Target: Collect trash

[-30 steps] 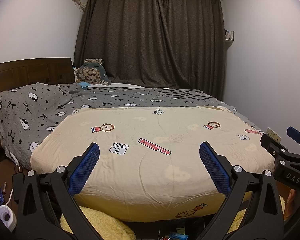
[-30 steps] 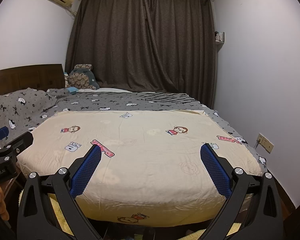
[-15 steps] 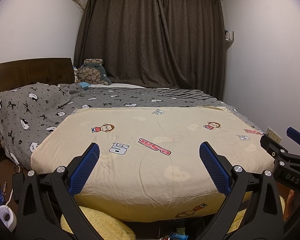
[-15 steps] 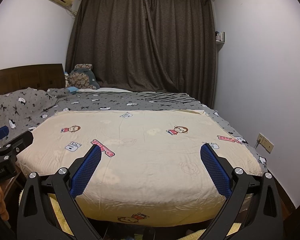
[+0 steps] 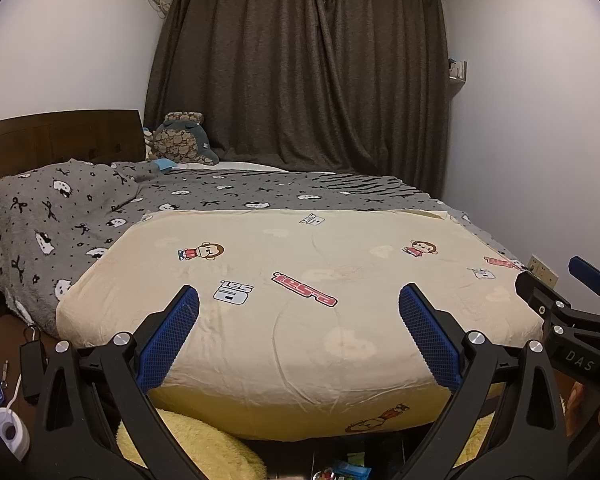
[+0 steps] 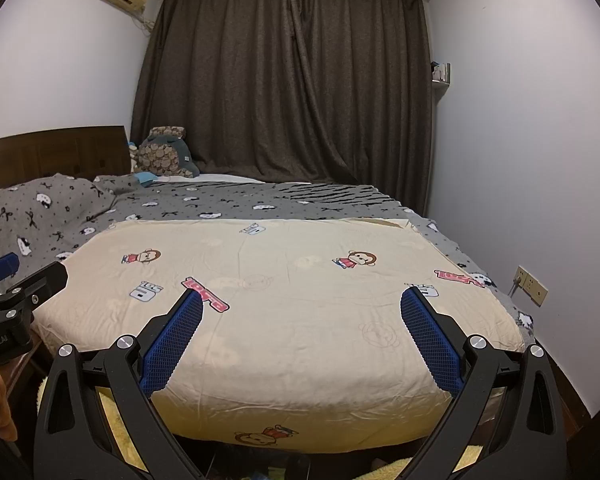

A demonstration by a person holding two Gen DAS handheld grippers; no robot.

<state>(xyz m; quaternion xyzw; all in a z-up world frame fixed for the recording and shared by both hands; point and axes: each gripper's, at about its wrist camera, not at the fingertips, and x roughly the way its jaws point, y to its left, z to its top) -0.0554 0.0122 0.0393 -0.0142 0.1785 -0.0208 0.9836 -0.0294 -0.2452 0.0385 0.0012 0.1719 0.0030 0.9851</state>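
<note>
- A bed (image 5: 300,340) fills most of both views, seen from its foot end, with a dark wooden headboard (image 5: 60,136) at the far left.
- A dark curtain (image 5: 300,72) covers the whole far wall behind the bed.
- A cream quilt (image 6: 284,320) printed with cartoon monkeys lies flat over the near half of the bed; a grey blanket (image 5: 80,216) with black bows covers the far half.
- A plush toy (image 5: 184,140) sits at the far edge of the bed, against the curtain.
- The left tool (image 5: 299,304) hovers at the foot of the bed, its blue-padded fingers spread wide with nothing between them.
- The right tool (image 6: 301,308) hovers just beside it, also spread wide and holding nothing; each tool shows at the edge of the other's view.
- A yellow fluffy rug (image 5: 196,448) lies on the floor under the foot of the bed.
- Small colourful wrappers (image 5: 348,470), the likely trash, lie on the floor below the bed's near edge, too cut off to identify.
- A white roll (image 5: 8,432) sits on the floor at far left.
</note>
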